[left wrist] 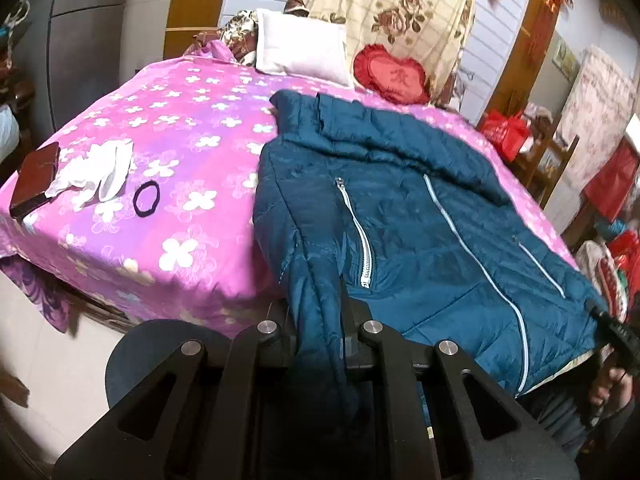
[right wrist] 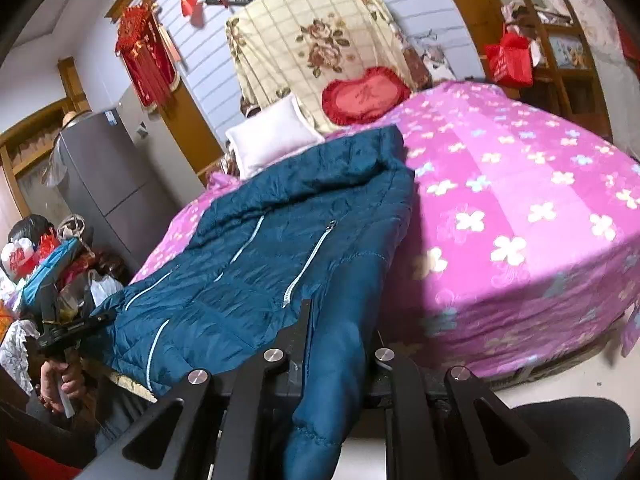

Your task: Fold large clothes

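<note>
A blue quilted jacket (left wrist: 420,216) lies front up on the near part of a bed with a pink flowered sheet (left wrist: 168,152), its hem over the near edge. The left gripper (left wrist: 320,320) is clamped on one lower corner, the right gripper (right wrist: 340,344) on the other; cloth hangs between each pair of fingers. Open sheet lies beside the jacket. A white cloth (left wrist: 96,172), a black hair tie (left wrist: 147,198) and a brown wallet (left wrist: 34,178) sit near the sheet's far side edge.

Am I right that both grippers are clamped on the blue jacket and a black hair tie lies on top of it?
Not quite: the hair tie lies on the pink bedsheet, beside the blue jacket, per the left wrist view. Both the left gripper and right gripper do clamp it.
</note>
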The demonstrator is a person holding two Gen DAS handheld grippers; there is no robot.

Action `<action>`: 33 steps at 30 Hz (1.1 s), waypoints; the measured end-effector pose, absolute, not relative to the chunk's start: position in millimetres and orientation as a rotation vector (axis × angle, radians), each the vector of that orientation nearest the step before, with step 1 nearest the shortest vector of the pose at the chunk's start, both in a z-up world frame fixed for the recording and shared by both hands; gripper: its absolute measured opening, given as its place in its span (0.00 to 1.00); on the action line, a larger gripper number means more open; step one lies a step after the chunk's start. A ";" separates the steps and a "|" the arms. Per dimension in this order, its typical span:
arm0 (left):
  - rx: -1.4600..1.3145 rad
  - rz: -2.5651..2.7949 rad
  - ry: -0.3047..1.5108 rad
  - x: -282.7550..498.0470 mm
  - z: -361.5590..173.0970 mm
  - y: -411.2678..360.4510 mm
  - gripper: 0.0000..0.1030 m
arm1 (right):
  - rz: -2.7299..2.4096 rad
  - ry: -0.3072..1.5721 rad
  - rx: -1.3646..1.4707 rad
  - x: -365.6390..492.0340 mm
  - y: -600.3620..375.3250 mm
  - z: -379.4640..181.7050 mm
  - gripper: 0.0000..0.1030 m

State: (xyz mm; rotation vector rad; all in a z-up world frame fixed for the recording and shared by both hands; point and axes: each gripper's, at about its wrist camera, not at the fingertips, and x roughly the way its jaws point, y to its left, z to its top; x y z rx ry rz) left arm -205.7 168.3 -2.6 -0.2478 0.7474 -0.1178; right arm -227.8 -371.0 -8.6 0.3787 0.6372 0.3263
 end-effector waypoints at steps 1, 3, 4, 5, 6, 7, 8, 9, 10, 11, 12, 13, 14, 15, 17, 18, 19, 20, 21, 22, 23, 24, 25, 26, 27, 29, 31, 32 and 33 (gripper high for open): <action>-0.249 -0.120 0.756 -206.3 -4.7 167.5 0.10 | 0.328 0.642 0.375 -226.4 -370.3 -9.8 0.12; -0.252 -0.124 0.760 -208.0 -7.1 167.4 0.10 | 0.330 0.638 0.367 -228.7 -369.3 -8.4 0.12; -0.254 -0.127 0.754 -208.7 -5.9 167.7 0.10 | 0.330 0.626 0.365 -231.1 -369.8 -6.5 0.12; -0.265 -0.132 0.744 -209.1 -3.7 169.1 0.09 | 0.328 0.609 0.369 -232.4 -371.2 -3.2 0.12; -0.277 -0.136 0.736 -210.5 -1.0 171.0 0.09 | 0.327 0.599 0.366 -233.3 -371.7 -0.6 0.12; -0.292 -0.141 0.724 -211.1 2.8 173.6 0.09 | 0.326 0.587 0.361 -234.8 -372.1 3.3 0.12; -0.301 -0.143 0.714 -212.4 6.1 175.6 0.09 | 0.326 0.578 0.361 -236.2 -373.0 6.6 0.11; -0.311 -0.143 0.701 -214.2 11.2 178.5 0.09 | 0.326 0.566 0.363 -238.3 -374.0 10.0 0.11; -0.315 -0.141 0.692 -215.9 15.1 180.2 0.08 | 0.328 0.558 0.364 -239.4 -375.1 12.4 0.11; -0.315 -0.140 0.682 -218.2 18.9 181.6 0.09 | 0.331 0.542 0.361 -242.9 -376.0 17.3 0.11; -0.315 -0.139 0.672 -220.9 23.1 183.2 0.09 | 0.331 0.532 0.360 -245.6 -376.5 20.3 0.11; -0.317 -0.137 0.664 -222.9 25.8 184.7 0.09 | 0.333 0.518 0.366 -249.4 -377.4 24.2 0.11; -0.321 -0.135 0.658 -224.8 28.2 186.4 0.09 | 0.335 0.507 0.370 -252.4 -377.7 27.6 0.11; -0.325 -0.132 0.653 -227.3 30.7 188.1 0.09 | 0.335 0.500 0.370 -254.0 -377.9 30.3 0.11; -0.322 -0.129 0.636 -230.9 37.2 189.2 0.09 | 0.336 0.486 0.365 -256.5 -376.5 37.0 0.11; -0.320 -0.129 0.629 -231.8 40.3 189.0 0.09 | 0.338 0.480 0.359 -257.0 -375.6 41.0 0.11; -0.317 -0.130 0.622 -232.3 43.4 189.0 0.09 | 0.337 0.477 0.353 -256.4 -375.7 43.5 0.11; -0.314 -0.127 0.616 -232.2 46.3 188.8 0.09 | 0.333 0.474 0.346 -255.3 -375.5 46.6 0.11; -0.312 -0.125 0.614 -231.7 48.1 188.0 0.09 | 0.333 0.474 0.343 -254.1 -376.2 47.9 0.11; -0.305 -0.120 0.611 -230.4 50.0 186.7 0.09 | 0.331 0.474 0.342 -252.8 -377.2 48.9 0.11; -0.292 -0.110 0.608 -228.5 52.1 185.0 0.09 | 0.329 0.474 0.346 -251.4 -378.2 49.7 0.11; -0.286 -0.103 0.607 -227.0 53.3 183.7 0.09 | 0.328 0.474 0.352 -249.5 -378.8 50.4 0.11; -0.279 -0.096 0.606 -225.2 55.2 181.9 0.09 | 0.327 0.475 0.353 -248.3 -379.1 50.9 0.11; -0.270 -0.091 0.606 -224.1 56.6 180.4 0.09 | 0.327 0.475 0.350 -246.6 -378.1 51.9 0.11; -0.257 -0.082 0.604 -223.3 58.2 178.3 0.09 | 0.327 0.474 0.347 -246.0 -377.6 52.3 0.11; -0.240 -0.068 0.606 -222.1 59.6 175.7 0.09 | 0.325 0.477 0.344 -244.4 -377.5 53.8 0.11; -0.245 -0.063 0.612 -220.9 59.9 175.5 0.09 | 0.328 0.482 0.351 -242.7 -378.9 53.9 0.11; -0.253 -0.064 0.616 -219.7 60.1 176.3 0.09 | 0.324 0.490 0.349 -240.9 -378.9 53.7 0.11; -0.257 -0.066 0.617 -218.8 60.4 177.3 0.09 | 0.321 0.499 0.347 -239.3 -378.8 53.6 0.11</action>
